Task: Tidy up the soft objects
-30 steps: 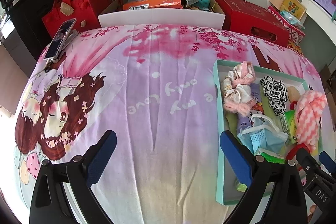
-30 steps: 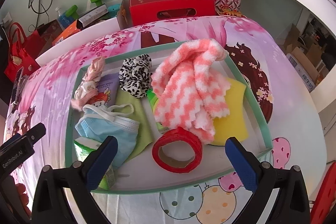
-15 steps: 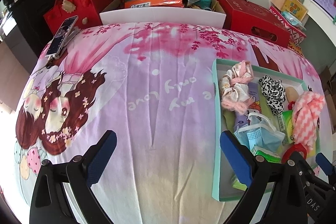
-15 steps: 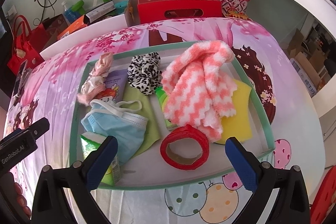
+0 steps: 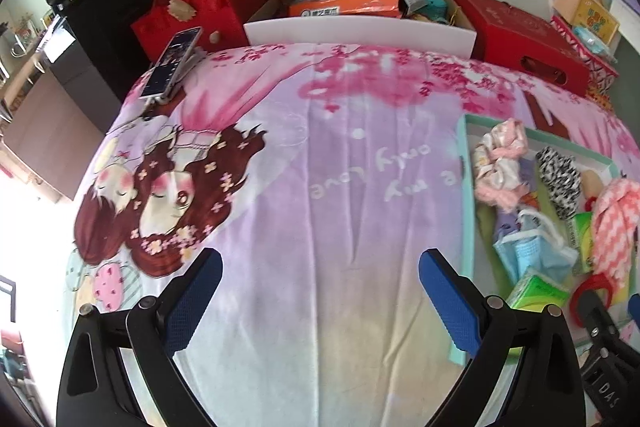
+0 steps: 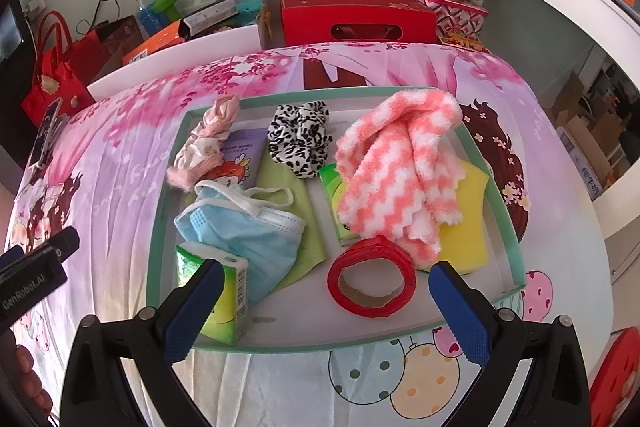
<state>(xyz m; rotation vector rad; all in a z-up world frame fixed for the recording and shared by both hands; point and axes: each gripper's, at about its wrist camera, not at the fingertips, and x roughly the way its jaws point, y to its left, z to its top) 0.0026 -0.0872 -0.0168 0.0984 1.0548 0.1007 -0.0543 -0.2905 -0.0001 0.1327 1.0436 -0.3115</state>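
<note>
Both grippers' fingers stand apart, empty. The right gripper (image 6: 320,307) has edged closer over the tray (image 6: 516,251), where face mask (image 6: 244,227), chevron towel (image 6: 396,171) and scrunchies lie; left gripper (image 5: 320,297) hovers over the blanket (image 5: 312,167).

Left tool (image 6: 32,279): "GenRobot.AI"; right tool (image 5: 610,393): "DAS"; blanket (image 5: 360,187): "only love"

Right gripper (image 6: 324,301) jaws wide apart, empty, above near edge of teal-rimmed tray (image 6: 516,259). Tray contents: red tape ring (image 6: 372,281) between the fingers; pink-white zigzag cloth (image 6: 396,171) lying over yellow sponge (image 6: 466,243); blue face mask (image 6: 248,231) touching green tissue pack (image 6: 216,291); leopard scrunchie (image 6: 300,137); pink scrunchie (image 6: 206,147). Tray sits on printed blanket (image 6: 120,131).
</note>
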